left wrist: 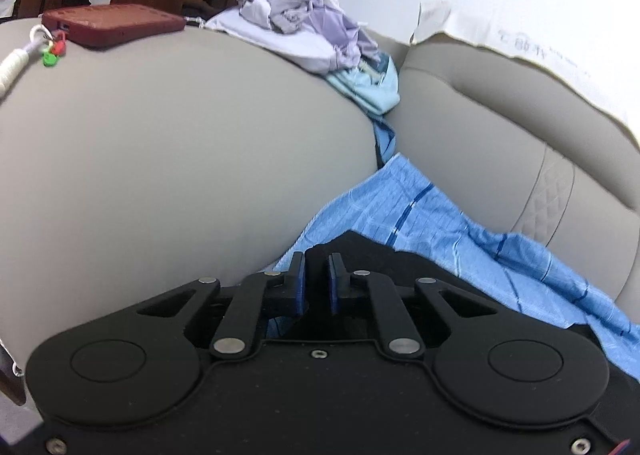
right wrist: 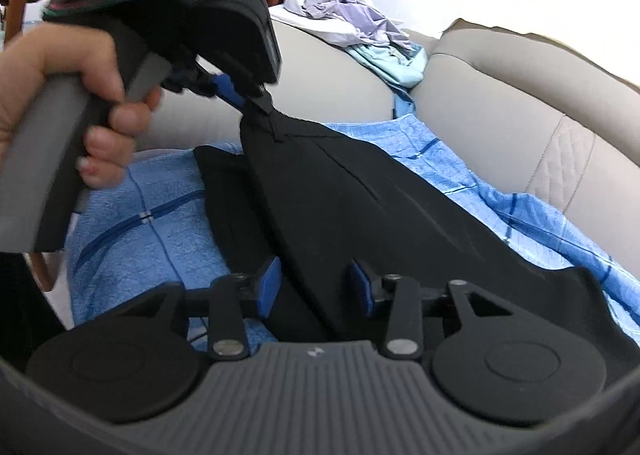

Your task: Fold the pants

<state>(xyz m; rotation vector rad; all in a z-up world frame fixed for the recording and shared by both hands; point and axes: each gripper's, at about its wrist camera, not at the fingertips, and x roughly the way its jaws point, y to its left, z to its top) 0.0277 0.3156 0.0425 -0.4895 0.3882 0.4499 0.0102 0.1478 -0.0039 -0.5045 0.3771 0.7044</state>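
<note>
The black pants [right wrist: 360, 207] lie on a blue checked cloth [right wrist: 160, 239] on a beige sofa. My left gripper [left wrist: 317, 275] is shut on a corner of the pants [left wrist: 360, 251]; in the right wrist view it [right wrist: 256, 103] lifts that corner into a peak. My right gripper [right wrist: 316, 287] is open, its blue pads on either side of the raised black fabric, which passes between the jaws without being pinched.
The beige sofa armrest [left wrist: 180, 143] rises on the left, with a red case [left wrist: 112, 25] and a key ring [left wrist: 52, 51] on top. A pile of lilac and light blue clothes [left wrist: 300, 15] sits behind. The sofa backrest [left wrist: 520, 135] is on the right.
</note>
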